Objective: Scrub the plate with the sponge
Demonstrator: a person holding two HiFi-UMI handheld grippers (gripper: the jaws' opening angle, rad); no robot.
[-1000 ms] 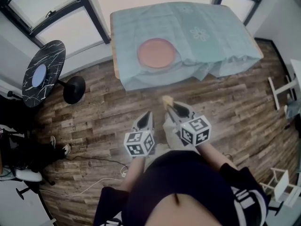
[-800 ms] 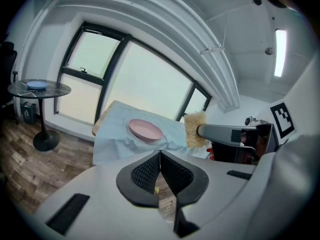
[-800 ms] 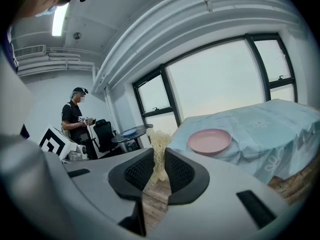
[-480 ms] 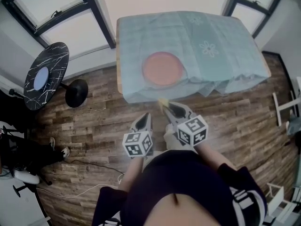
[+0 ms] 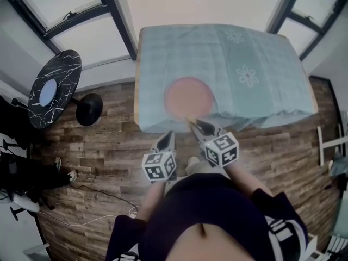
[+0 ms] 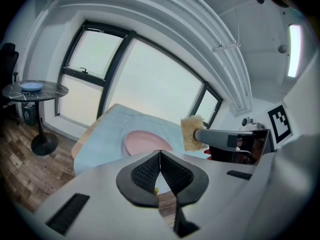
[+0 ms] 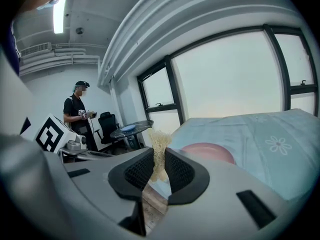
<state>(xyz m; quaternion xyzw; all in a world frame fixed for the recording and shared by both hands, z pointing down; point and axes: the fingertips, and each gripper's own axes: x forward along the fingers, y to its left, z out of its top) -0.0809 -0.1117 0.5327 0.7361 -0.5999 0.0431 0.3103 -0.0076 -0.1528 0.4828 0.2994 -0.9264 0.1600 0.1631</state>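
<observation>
Pale, fibrous sponge (image 7: 159,146) pinched flat between the right gripper (image 7: 159,170)'s jaws, its lower part hidden by them; left gripper (image 6: 160,160)'s jaws closed on nothing; round pink plate (image 5: 188,95) lies on the blue-clothed table (image 5: 261,64), at 12 o'clock from both grippers, its near edge covered in both gripper views.

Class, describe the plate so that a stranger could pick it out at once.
Find the table with the pale blue cloth by the windows. The plate lies near its front left edge. It is round and pink, unlike the cloth's small white flowers.
</observation>
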